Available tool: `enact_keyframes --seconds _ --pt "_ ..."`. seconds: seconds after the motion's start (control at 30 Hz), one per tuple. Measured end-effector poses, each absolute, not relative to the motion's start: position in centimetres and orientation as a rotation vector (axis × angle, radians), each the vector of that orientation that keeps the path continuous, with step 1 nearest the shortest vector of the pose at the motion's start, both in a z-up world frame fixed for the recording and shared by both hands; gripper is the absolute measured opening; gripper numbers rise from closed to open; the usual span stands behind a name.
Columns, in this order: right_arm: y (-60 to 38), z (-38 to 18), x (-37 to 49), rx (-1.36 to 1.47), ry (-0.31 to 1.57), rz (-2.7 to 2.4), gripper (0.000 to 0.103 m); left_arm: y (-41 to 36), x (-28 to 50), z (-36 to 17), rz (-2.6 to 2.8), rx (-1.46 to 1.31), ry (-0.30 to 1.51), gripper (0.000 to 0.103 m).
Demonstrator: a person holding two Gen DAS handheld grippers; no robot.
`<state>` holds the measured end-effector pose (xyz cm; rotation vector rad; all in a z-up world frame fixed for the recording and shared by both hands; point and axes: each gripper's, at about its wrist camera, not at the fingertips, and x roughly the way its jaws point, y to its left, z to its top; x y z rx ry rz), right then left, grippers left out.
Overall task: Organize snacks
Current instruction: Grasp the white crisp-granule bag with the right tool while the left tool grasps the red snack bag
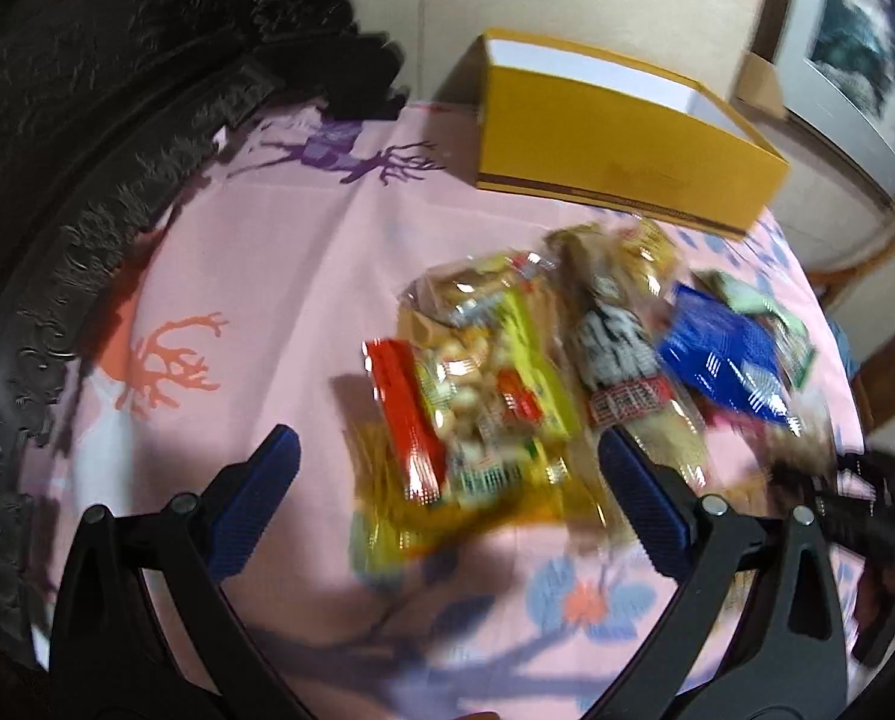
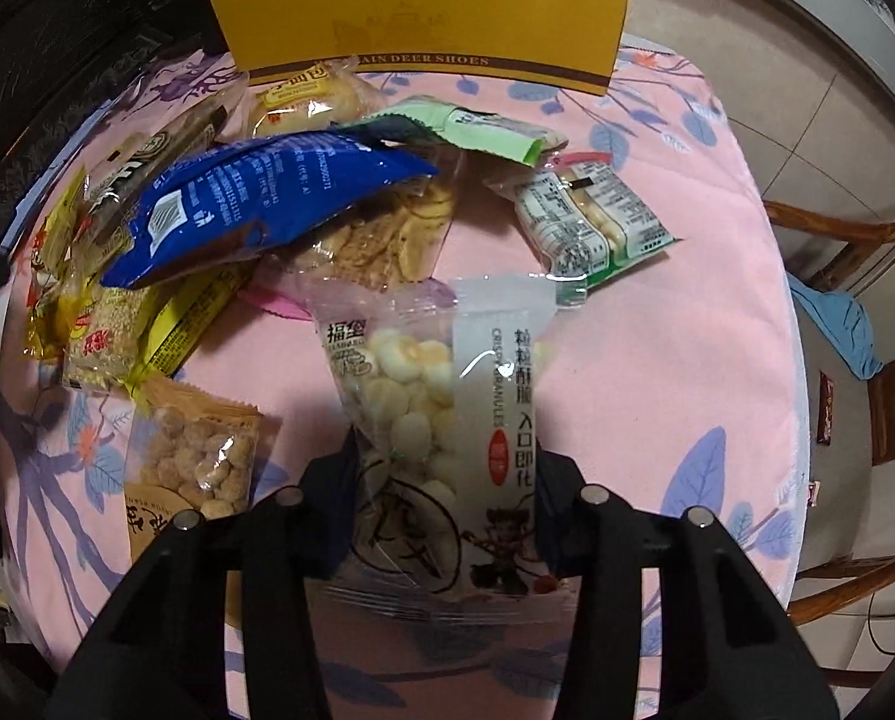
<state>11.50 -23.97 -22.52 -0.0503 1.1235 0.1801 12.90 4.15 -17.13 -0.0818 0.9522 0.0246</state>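
A pile of snack packets lies on the pink patterned tablecloth [image 1: 279,276]. My left gripper [image 1: 447,468] is open, its blue fingers either side of a yellow-and-red packet of puffs [image 1: 477,396], hovering close above it. A black-labelled packet [image 1: 615,342] and a blue bag [image 1: 729,360] lie to its right. My right gripper [image 2: 441,474] is shut on a clear packet of white crispy granules [image 2: 441,396], held over the cloth. The blue bag [image 2: 267,192] and a peanut packet [image 2: 201,456] lie to its left. An open yellow shoe box [image 1: 621,144] stands at the back, also in the right wrist view [image 2: 423,12].
A green-edged biscuit packet [image 2: 591,216] and a green sachet [image 2: 465,126] lie near the box. Dark carved furniture [image 1: 87,120] borders the table's left side. Wooden chairs [image 2: 843,240] and a tiled floor [image 2: 807,120] are beyond the right edge.
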Motion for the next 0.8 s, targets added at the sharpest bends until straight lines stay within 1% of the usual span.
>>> enact_keyframes --seconds 0.13,0.27,0.3,0.33,0.37,0.43,0.47,0.53,0.57,0.63,0.8 --pt "-23.9 -22.7 11.5 -0.061 1.112 0.181 0.049 3.8 15.7 -18.4 0.053 -0.083 0.975 0.101" --pt "-24.0 -22.7 11.5 -0.061 1.109 0.181 0.049 3.3 16.6 -19.4 0.051 -0.074 0.989 0.100" --pt "-24.0 -22.7 11.4 -0.060 1.109 0.181 0.049 3.4 16.6 -19.5 0.052 -0.083 0.989 0.097" --pt "-24.1 -22.7 11.5 -0.059 1.112 0.181 0.049 3.4 16.5 -19.6 0.043 -0.097 0.990 0.089" --pt "-24.1 -22.7 11.5 -0.058 1.114 0.181 0.049 3.4 16.4 -19.7 0.037 -0.103 0.995 0.084" --pt "-24.0 -22.7 11.5 -0.060 1.119 0.179 0.048 3.4 16.1 -19.8 0.009 -0.117 0.999 0.070" --pt "-24.0 -22.7 11.5 -0.061 1.121 0.179 0.048 3.3 15.9 -19.8 -0.004 -0.120 0.998 0.066" --pt "-24.0 -22.6 11.7 -0.061 1.126 0.179 0.048 2.9 15.7 -19.6 -0.041 -0.124 0.992 0.046" --pt "-24.0 -22.6 11.7 -0.062 1.127 0.179 0.047 2.7 15.5 -19.4 -0.049 -0.124 0.989 0.046" --pt "-24.0 -22.5 11.7 -0.064 1.126 0.181 0.046 2.5 15.2 -19.0 -0.067 -0.126 0.977 0.040" --pt "-24.0 -22.3 11.4 -0.058 1.114 0.179 0.042 1.8 13.8 -17.5 -0.122 -0.093 0.924 0.037"
